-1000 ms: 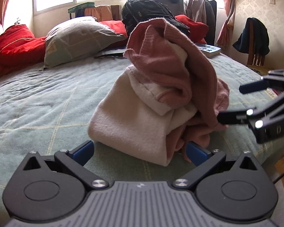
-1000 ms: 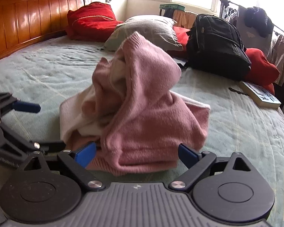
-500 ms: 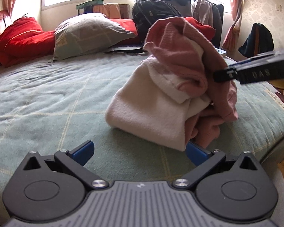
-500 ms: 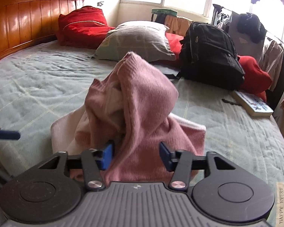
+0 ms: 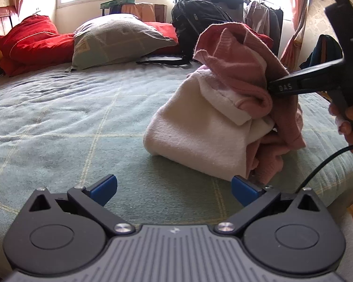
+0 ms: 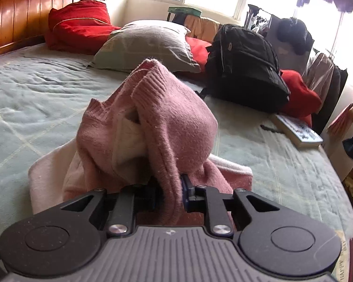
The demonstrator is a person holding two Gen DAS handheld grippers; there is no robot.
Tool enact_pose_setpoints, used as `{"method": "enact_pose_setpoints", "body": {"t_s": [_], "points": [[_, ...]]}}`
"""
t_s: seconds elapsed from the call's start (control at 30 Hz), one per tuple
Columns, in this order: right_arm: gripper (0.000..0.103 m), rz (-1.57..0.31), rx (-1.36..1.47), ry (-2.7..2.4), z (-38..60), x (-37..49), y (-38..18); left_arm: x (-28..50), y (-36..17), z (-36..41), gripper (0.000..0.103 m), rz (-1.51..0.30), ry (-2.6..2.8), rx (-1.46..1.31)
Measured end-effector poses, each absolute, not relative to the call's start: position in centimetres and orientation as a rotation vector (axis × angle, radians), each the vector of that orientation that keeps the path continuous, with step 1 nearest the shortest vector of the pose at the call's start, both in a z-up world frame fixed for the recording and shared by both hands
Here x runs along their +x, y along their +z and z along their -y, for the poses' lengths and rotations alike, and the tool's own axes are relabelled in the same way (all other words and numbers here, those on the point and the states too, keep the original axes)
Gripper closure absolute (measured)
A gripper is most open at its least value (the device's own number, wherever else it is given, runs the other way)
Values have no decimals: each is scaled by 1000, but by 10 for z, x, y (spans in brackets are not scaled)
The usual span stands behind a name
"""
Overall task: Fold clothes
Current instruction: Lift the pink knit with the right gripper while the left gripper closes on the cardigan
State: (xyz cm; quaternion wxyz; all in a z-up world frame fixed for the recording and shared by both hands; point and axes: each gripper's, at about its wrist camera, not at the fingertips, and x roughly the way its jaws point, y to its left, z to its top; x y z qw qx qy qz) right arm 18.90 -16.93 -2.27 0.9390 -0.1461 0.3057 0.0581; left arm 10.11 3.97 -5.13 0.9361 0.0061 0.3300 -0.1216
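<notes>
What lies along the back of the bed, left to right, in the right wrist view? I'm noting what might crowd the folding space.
Red cushion → grey pillow → black backpack → book. The right gripper, nearest the camera, is clamped on the pink sweater.

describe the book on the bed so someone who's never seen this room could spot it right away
Start from the big bed with the green quilt and find the black backpack standing near its far right side. Past the backpack's right end, close to the bed's right edge, lies the book. It is the only flat, hard-edged thing there, pale-covered, lying among soft pillows and clothes.
</notes>
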Motion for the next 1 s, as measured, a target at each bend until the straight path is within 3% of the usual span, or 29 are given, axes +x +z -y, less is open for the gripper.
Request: {"method": "enact_pose_setpoints", "body": {"t_s": [0.17,1.0], "points": [[91,-610,-310,129,173,187,-25,98,-52,-45,1,-651,-265,-7],[92,-634,-233,30,286,160,-22,96,-26,8,1,-592,-310,89]]}}
